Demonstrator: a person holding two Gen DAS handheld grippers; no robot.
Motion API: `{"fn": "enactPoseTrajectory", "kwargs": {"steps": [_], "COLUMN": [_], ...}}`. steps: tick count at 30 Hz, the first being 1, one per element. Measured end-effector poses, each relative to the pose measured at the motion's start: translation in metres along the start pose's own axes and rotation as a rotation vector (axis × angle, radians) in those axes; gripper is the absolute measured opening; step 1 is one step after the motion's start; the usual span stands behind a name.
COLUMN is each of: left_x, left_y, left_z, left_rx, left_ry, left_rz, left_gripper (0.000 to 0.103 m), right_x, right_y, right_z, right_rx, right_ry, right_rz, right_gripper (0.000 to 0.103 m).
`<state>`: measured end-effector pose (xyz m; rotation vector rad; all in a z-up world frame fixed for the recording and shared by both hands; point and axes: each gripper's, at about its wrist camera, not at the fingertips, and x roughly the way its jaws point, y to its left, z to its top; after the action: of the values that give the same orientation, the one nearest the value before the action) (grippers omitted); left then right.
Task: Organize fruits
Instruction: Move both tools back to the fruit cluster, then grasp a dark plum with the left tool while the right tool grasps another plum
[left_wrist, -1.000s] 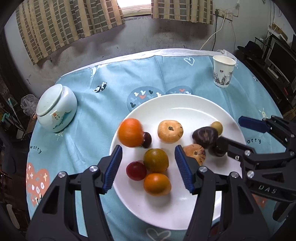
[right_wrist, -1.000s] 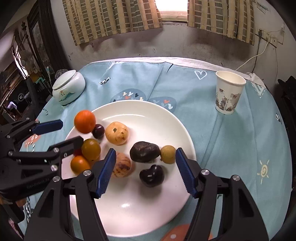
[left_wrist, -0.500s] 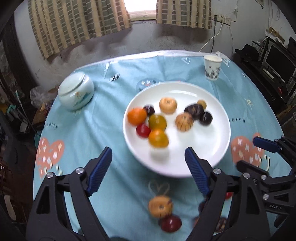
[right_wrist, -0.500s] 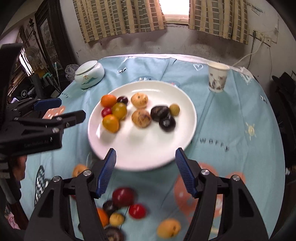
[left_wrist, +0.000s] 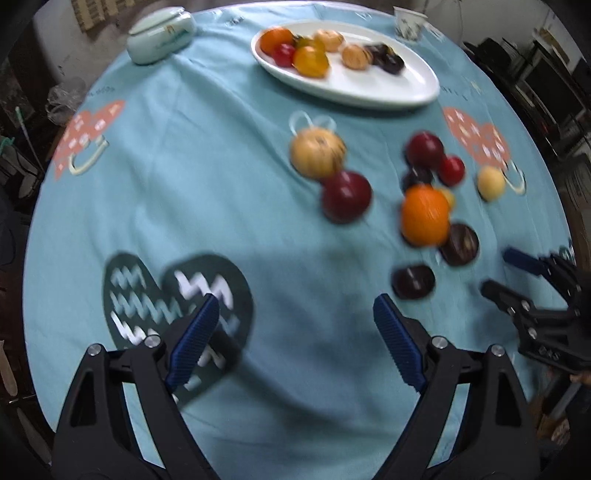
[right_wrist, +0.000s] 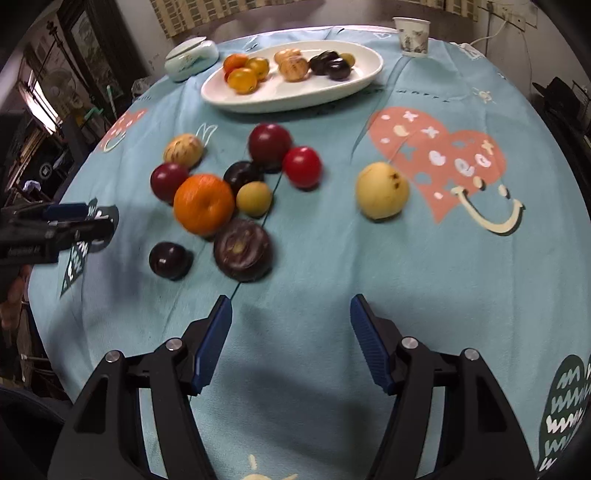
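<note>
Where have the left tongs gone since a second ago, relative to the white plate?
Yes, moved: the left tongs pulled back from over the white plate, now hanging over bare tablecloth short of the loose fruit. Their jaws have just been opening, nothing between them.

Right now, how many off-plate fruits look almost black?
3: a medium fruit behind the orange, a large fruit in front of it, a small fruit left of that. None seems hidden.

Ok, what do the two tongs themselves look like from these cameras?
Both match: left tongs and right tongs have black angular frames, silver round bolts at the joints, and ribbed blue pads lining the fingers. White lettering marks the body side, too blurred to read. No cables or sleeves show.
</note>
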<state>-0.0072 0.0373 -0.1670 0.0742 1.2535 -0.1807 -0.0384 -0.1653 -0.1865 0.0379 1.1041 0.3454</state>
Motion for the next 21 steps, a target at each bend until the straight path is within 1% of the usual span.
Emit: {"fn": "enactPoseTrajectory", "kwargs": {"steps": [4,8,9,10,11,12,15,18,21], "left_x": [-0.003,-0.011,-0.012,-0.012,-0.011,-0.011,-0.008,-0.002,0.009], "left_y": [-0.010,-0.011,-0.010,-0.010,-0.010,-0.011,-0.021,-0.041,-0.064], "left_z": [-0.017,-0.021,-0.022,-0.022,-0.021,-0.020,-0.015,-0.010,-0.003], "left_rx": [0.027,0.027,0.023,0.018,0.016,0.015,0.035,0.099,0.161], "left_ry": [0.010,0.002,0.003,0.005,0.006,0.005,-0.012,-0.024,-0.035], "left_rz": [0.006,0.010,0.013,0.015,0.016,0.015,0.009,-0.006,-0.018], "left_gripper": [0.087,0.087,0.087,0.087,0.087,0.087,0.087,0.087,0.085], "right_x": [0.010,0.028,0.031,0.031,0.030,0.029,0.020,0.009,-0.001], "right_y": [0.017,0.025,0.027,0.028,0.031,0.030,0.026,0.013,0.003], "right_z": [0.013,0.028,0.030,0.031,0.031,0.030,0.024,0.014,0.005], "right_rx": [-0.084,-0.119,-0.127,-0.145,-0.169,-0.171,-0.158,-0.096,-0.059], "right_ry": [-0.021,0.000,0.011,0.010,0.012,0.015,0.009,0.001,-0.003], "right_rz": [-0.018,-0.014,-0.015,-0.026,-0.022,-0.014,-0.002,0.021,0.014], "right_gripper": [0.067,0.067,0.065,0.060,0.043,0.042,0.041,0.042,0.042]}}
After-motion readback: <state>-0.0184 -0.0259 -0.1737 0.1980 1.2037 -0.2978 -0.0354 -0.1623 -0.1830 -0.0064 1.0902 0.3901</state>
